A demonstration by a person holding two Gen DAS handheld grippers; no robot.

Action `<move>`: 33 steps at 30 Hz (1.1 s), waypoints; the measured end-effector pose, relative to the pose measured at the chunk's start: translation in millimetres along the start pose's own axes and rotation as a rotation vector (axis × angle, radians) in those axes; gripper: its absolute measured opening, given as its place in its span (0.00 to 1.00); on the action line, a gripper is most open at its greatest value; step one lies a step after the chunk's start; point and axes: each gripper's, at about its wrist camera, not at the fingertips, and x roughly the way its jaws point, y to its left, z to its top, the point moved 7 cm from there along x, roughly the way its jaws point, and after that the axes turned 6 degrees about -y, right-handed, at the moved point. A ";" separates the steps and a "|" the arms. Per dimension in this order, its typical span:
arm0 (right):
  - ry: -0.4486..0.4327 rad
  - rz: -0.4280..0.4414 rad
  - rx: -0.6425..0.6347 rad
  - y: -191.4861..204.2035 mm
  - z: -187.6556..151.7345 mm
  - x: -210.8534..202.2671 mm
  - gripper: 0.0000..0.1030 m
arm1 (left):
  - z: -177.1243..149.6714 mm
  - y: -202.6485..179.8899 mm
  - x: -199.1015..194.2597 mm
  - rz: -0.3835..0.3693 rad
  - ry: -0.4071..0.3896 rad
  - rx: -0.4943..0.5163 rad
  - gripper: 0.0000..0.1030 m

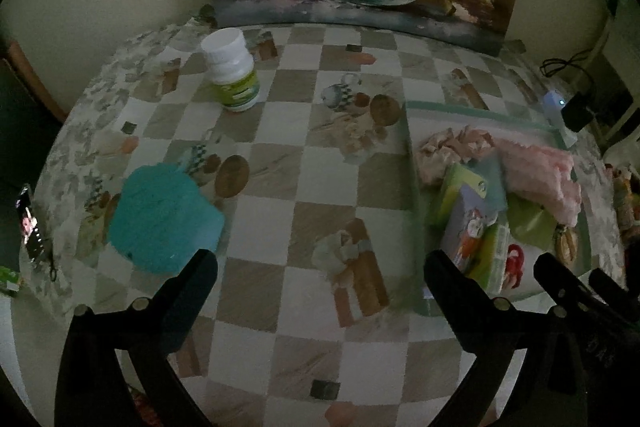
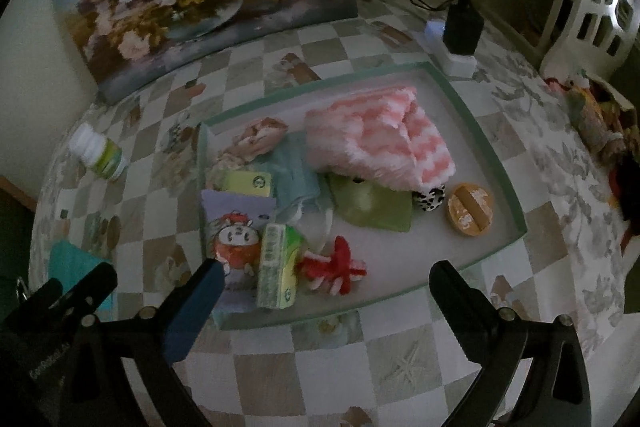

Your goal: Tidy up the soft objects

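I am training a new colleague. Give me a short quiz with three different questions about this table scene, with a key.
1. True or false: the teal cloth lies inside the tray.
2. Which stands outside the tray? A) white pill bottle B) pink striped fluffy towel C) red plush toy
3. Fill in: both the left gripper and right gripper are ____.

Key: 1 false; 2 A; 3 open.

I see open checkered table [image 1: 304, 187] between the teal cloth [image 1: 164, 215] on my left and the tray [image 2: 492, 143] on my right. A white bottle [image 1: 232, 71] stands further back, well apart from both. The tray's left half is crowded with packets [image 2: 276, 267] and a pink towel [image 2: 380, 135]; bare floor shows along its right rim beside the orange dish [image 2: 470, 209].
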 end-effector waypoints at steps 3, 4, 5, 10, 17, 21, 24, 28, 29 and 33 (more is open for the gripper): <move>-0.010 0.003 -0.027 5.6 -3.1 -4.9 1.00 | -4.9 4.1 -4.5 0.031 -0.003 0.015 1.00; -0.012 0.003 -0.032 6.6 -3.7 -6.1 1.00 | -6.4 5.4 -5.7 0.032 -0.002 0.018 1.00; -0.015 0.004 -0.039 8.0 -4.6 -7.4 1.00 | -8.1 7.1 -7.5 0.035 -0.004 0.019 1.00; -0.029 0.008 -0.063 12.9 -8.5 -13.9 1.00 | -12.5 15.2 -16.6 0.054 -0.024 0.029 1.00; -0.041 0.009 -0.076 14.7 -10.5 -18.6 1.00 | -16.3 26.1 -24.2 0.068 -0.042 0.024 1.00; -0.044 0.008 -0.078 15.2 -10.0 -19.0 1.00 | -16.9 27.3 -24.3 0.072 -0.041 0.023 1.00; -0.048 0.007 -0.083 16.6 -9.7 -19.6 1.00 | -16.8 26.5 -23.8 0.064 -0.039 0.025 1.00; -0.051 0.009 -0.092 17.7 -9.1 -20.0 1.00 | -16.4 27.3 -21.6 0.061 -0.031 0.020 1.00; -0.051 0.009 -0.093 18.2 -8.6 -19.8 1.00 | -16.3 28.0 -20.7 0.060 -0.027 0.014 1.00; -0.049 0.011 -0.104 20.7 -8.9 -19.0 1.00 | -15.6 30.9 -19.9 0.056 -0.025 -0.004 1.00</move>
